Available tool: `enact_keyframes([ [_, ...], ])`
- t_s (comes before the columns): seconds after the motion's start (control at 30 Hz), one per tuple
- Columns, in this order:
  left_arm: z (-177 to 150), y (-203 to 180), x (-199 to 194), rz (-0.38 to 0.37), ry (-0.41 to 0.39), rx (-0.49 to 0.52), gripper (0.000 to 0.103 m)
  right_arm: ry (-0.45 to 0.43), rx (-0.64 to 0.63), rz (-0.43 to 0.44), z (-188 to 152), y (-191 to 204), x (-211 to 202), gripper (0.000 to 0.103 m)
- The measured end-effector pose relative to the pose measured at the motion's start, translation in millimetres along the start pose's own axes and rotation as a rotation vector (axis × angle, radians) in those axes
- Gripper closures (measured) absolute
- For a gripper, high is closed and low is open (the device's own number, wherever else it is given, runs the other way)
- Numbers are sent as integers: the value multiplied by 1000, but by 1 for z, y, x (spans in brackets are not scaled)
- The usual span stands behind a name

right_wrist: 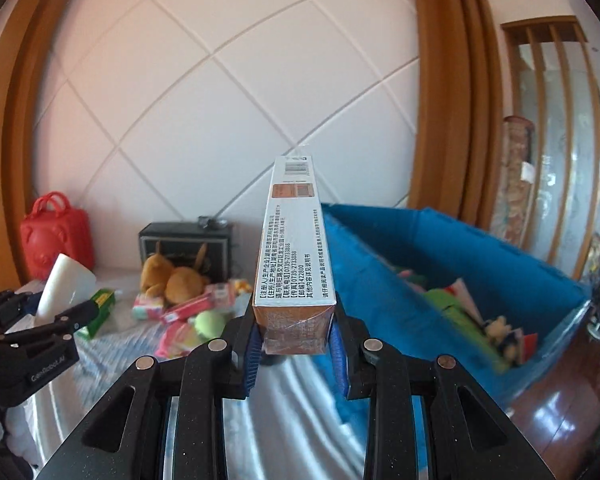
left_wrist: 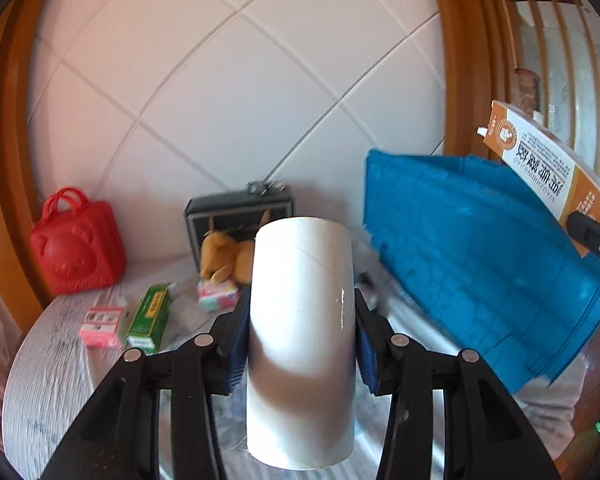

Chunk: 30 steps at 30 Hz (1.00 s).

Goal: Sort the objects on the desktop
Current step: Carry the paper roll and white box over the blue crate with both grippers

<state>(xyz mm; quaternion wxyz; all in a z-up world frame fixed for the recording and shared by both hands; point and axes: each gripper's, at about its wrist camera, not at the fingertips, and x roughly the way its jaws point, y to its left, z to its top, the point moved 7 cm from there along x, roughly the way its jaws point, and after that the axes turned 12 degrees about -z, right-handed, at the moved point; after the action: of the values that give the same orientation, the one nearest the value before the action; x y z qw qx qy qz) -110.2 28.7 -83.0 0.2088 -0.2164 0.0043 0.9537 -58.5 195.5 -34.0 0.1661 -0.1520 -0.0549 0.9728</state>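
Gripping a white roll [left_wrist: 302, 336] between its blue pads, the left gripper [left_wrist: 300, 344] is being shown from its own wrist camera; the jaws are being pressed against the roll's two sides, and the roll is being held upright, filling the centre of the view. A long orange-and-white carton [right_wrist: 294, 256] is being pinched at its near end by the right gripper [right_wrist: 296, 340], with the jaws pressed together on its narrow sides and the carton projecting away toward 12 o'clock.

From the left wrist view, the same carton [left_wrist: 548, 168] is being seen at 2 o'clock, held by the right gripper [left_wrist: 592, 236] above the blue bin [left_wrist: 480, 260], which is lying at 3 o'clock. From the right wrist view, the left gripper [right_wrist: 40, 320] and its roll [right_wrist: 66, 284] are being seen at 9 o'clock, and the bin [right_wrist: 460, 248] at 3 o'clock is being shown with assorted items already lying inside.

On the pale cloth-covered table [left_wrist: 52, 360] several things are being left unsorted: a red bear-faced case [left_wrist: 78, 244] at 10 o'clock against the tiled wall [left_wrist: 220, 80], a green box [left_wrist: 150, 316] just beside a pink packet [left_wrist: 102, 326], and a brown plush toy [left_wrist: 224, 258] near 12 o'clock, leaning against a dark framed box [left_wrist: 236, 212]. Further pink packets [right_wrist: 196, 308] and a green ball [right_wrist: 210, 322] are being shown near the plush in the right wrist view.
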Motion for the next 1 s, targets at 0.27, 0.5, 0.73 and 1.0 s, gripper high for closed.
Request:
enact_keyframes([
  [0.27, 71, -133, 23, -38, -118, 0, 59, -61, 36, -64, 18, -119, 29, 74],
  [0.5, 105, -257, 55, -71, -98, -25, 59, -37, 7, -69, 15, -224, 80, 74],
  [0.73, 106, -335, 93, -67, 5, 15, 59, -10, 11, -48, 9, -293, 119, 74],
  [1.0, 98, -354, 119, -33, 52, 29, 35, 29, 22, -12, -3, -319, 155, 74],
])
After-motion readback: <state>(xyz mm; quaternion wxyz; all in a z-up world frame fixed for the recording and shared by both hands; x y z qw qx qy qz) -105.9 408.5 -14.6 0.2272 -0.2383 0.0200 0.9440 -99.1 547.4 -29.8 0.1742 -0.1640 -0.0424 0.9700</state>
